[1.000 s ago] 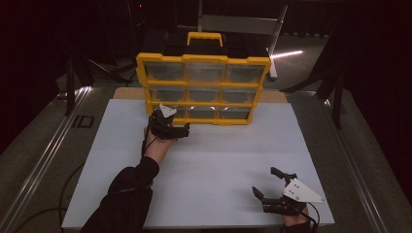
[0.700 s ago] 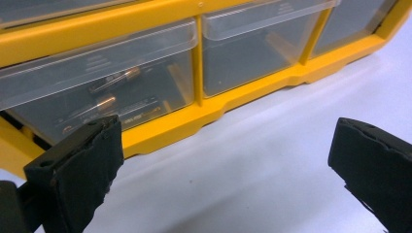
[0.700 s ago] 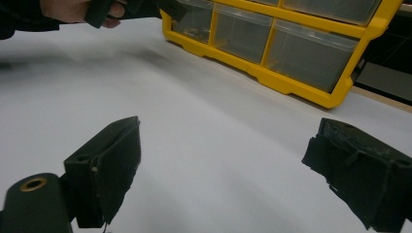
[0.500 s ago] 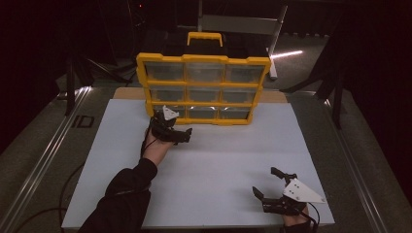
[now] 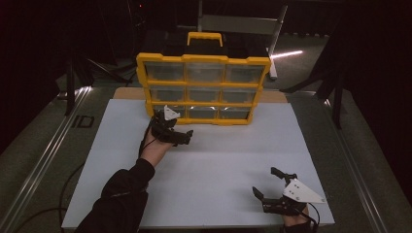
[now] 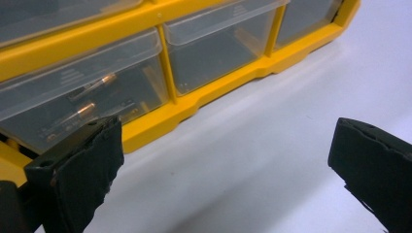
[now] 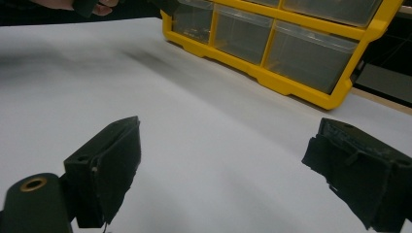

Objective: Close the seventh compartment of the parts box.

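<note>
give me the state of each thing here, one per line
yellow plastic organiser with clear drawers: upright at the back of the board, all drawers pushed in
bottom-left clear drawer: shut, small metal parts inside
left gripper: open, holding nothing, close by that drawer
right gripper: open, holding nothing, near the white board's front edge

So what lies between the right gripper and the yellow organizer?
Nothing but bare white board. The high view shows the stretch from the right gripper up to the organizer, and the right gripper view agrees.
</note>
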Available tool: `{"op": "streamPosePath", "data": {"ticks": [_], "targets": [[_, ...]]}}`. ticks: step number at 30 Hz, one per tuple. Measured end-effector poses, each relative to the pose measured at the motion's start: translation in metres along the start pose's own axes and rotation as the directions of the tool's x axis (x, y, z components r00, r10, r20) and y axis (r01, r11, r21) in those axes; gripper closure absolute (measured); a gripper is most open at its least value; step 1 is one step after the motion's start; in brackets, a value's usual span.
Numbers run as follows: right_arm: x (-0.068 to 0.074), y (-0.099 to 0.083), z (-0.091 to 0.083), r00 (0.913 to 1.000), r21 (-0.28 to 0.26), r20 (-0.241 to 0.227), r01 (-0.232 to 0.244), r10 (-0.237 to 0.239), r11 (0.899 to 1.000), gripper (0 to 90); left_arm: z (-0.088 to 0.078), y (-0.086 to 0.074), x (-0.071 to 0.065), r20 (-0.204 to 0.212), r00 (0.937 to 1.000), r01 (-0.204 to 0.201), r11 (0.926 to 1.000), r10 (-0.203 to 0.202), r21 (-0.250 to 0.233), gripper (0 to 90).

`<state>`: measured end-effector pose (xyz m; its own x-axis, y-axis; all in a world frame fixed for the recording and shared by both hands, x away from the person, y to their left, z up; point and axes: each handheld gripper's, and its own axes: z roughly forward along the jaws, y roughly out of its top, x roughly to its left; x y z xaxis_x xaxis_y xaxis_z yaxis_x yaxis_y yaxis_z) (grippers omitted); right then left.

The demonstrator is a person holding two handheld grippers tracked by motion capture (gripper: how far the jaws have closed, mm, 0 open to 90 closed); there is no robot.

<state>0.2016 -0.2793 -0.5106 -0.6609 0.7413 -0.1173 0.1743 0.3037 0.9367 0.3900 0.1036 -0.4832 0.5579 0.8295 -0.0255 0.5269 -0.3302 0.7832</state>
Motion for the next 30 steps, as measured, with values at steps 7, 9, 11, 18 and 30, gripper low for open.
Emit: {"op": "streamPosePath", "data": {"ticks": [7, 9, 11, 18, 30], "targets": [[0.001, 0.001, 0.000, 1.0000, -0.002, 0.001, 0.003, -0.003, 1.000, 10.4, -0.008, 0.001, 0.001, 0.016, 0.9998, -0.009, 0.9999, 0.009, 0.006, 0.0], [0.001, 0.001, 0.000, 1.0000, -0.001, -0.001, 0.004, -0.004, 1.000, 10.4, -0.011, 0.002, 0.002, 0.029, 0.9995, -0.016, 0.9998, 0.016, 0.007, 0.0], [0.001, 0.001, 0.001, 1.0000, -0.001, -0.001, 0.004, -0.004, 1.000, 10.4, -0.015, 0.003, 0.002, 0.035, 0.9992, -0.019, 0.9998, 0.019, 0.004, 0.0], [0.002, 0.002, 0.002, 1.0000, -0.002, -0.002, 0.007, -0.007, 1.000, 10.4, -0.027, 0.005, 0.002, 0.061, 0.9973, -0.041, 0.9992, 0.041, 0.002, 0.0], [0.002, 0.003, 0.002, 0.9999, -0.005, -0.004, 0.013, -0.013, 1.000, 10.4, -0.052, 0.005, -0.002, 0.132, 0.9867, -0.097, 0.9952, 0.095, 0.007, 0.0]]}}
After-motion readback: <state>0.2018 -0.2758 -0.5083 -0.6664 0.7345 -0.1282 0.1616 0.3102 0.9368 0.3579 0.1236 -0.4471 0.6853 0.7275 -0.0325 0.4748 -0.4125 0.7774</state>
